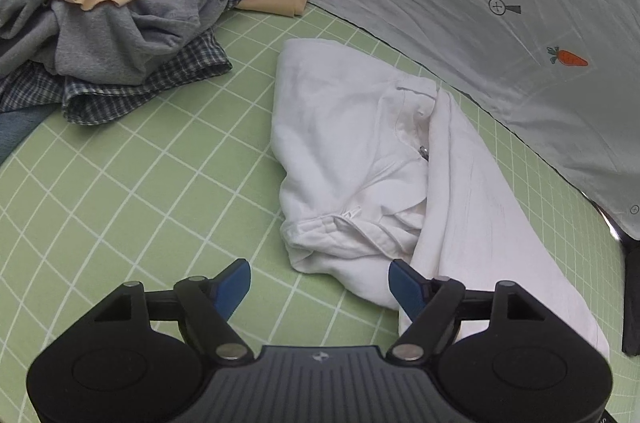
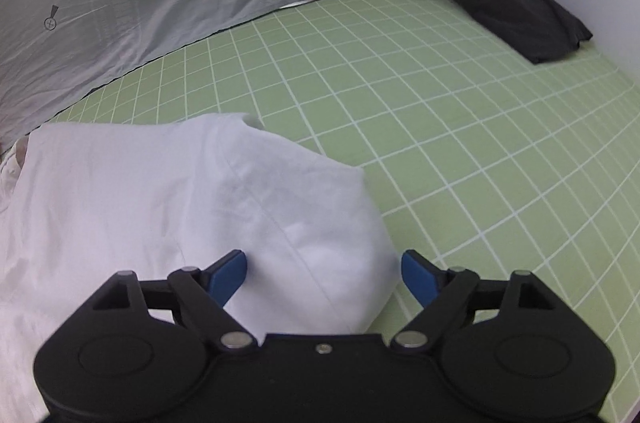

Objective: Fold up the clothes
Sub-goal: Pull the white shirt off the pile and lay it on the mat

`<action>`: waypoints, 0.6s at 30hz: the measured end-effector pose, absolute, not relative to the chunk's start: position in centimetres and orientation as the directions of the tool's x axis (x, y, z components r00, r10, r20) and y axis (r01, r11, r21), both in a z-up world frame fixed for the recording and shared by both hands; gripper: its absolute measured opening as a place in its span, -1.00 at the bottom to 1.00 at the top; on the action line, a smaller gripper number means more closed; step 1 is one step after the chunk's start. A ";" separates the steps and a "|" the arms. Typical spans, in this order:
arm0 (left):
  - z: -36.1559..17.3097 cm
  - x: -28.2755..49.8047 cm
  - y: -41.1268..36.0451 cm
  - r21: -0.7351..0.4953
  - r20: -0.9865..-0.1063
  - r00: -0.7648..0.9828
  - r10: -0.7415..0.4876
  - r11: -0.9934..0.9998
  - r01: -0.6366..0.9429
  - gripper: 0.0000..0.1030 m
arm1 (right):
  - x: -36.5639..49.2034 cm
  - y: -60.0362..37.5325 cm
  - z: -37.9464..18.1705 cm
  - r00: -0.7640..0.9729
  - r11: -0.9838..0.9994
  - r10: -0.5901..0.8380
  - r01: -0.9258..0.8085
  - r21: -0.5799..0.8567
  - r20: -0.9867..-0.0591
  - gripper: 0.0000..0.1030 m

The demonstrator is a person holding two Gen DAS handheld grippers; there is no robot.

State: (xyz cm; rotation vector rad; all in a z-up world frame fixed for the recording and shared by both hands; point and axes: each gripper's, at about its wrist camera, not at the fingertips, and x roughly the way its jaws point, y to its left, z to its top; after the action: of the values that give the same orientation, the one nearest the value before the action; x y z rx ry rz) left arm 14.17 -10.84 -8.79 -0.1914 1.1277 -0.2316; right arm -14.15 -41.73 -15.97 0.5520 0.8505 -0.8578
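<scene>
A white garment (image 1: 360, 159) lies partly folded on the green grid sheet (image 1: 140, 183); a waistband with a drawstring and a button shows. My left gripper (image 1: 320, 283) is open and empty, just short of the garment's near edge, its right finger (image 1: 406, 285) over the cloth. In the right wrist view the same white garment (image 2: 180, 191) lies smooth. My right gripper (image 2: 324, 273) is open and empty, its jaws either side of the garment's right-hand folded corner.
A pile of unfolded clothes (image 1: 116, 7), grey, tan and plaid, lies at the far left. A pale sheet with a carrot print (image 1: 567, 57) hangs along the back. A folded dark garment (image 2: 512, 7) lies at the far right by a white wall.
</scene>
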 end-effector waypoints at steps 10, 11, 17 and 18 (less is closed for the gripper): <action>-12.6 18.4 -13.0 -0.263 -0.899 0.347 -0.268 0.963 0.062 -0.10 | -14.6 -44.4 -14.5 0.513 0.583 -0.325 0.770 0.259 -0.795 -0.79; -12.7 18.5 -13.1 -0.258 -0.899 0.350 -0.262 0.964 0.058 -0.19 | -14.7 -45.1 -13.6 0.525 0.584 -0.346 0.769 0.260 -0.777 -0.81; -11.7 17.9 -11.2 -0.349 -0.868 0.369 -0.332 0.937 0.021 -0.70 | -13.8 -52.3 -5.7 0.583 0.594 -0.531 0.773 0.221 -0.614 -0.85; -11.4 17.7 -10.7 -0.364 -0.862 0.372 -0.343 0.931 0.016 -0.70 | -13.2 -52.6 -5.3 0.586 0.610 -0.544 0.768 0.196 -0.601 -0.85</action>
State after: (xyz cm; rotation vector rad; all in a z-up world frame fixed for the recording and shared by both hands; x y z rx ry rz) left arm 17.67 -10.70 -11.38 -0.3178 1.1717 -0.2349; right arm -13.25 -52.64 -5.33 0.4699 0.5236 -0.7979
